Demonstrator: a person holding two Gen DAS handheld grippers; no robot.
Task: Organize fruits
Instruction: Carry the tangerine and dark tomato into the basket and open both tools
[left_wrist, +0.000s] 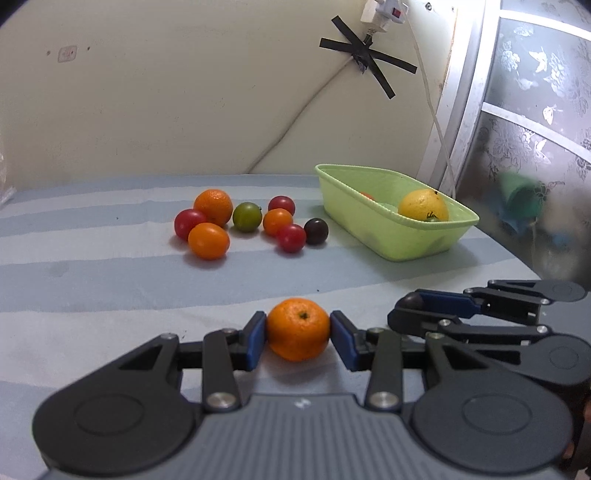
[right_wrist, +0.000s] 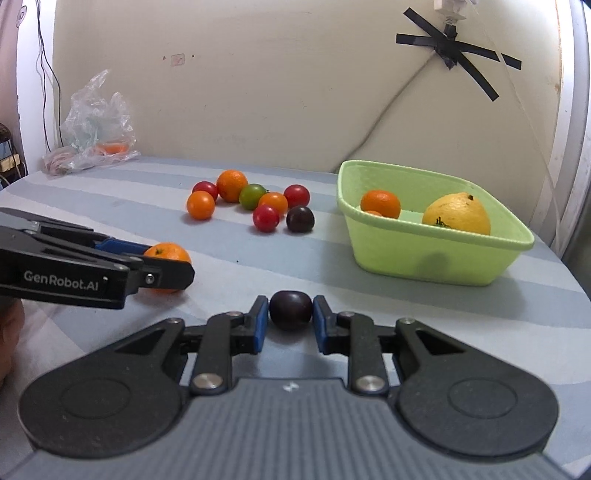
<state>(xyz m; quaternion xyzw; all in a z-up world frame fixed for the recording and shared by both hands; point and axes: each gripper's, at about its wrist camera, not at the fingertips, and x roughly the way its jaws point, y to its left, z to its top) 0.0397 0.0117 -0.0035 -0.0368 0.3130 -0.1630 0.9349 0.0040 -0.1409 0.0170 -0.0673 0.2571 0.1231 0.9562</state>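
Bare cloth (right_wrist: 369, 314) before green basket (right_wrist: 436, 258)

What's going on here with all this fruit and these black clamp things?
A person is sorting fruit using a hand-held gripper in each hand. The left gripper is clamped on a small orange, and the right gripper pinches a dark purple fruit. A green basket on the striped cloth already holds a yellow citrus and an orange one. Eight more small fruits sit in a loose cluster beside it.
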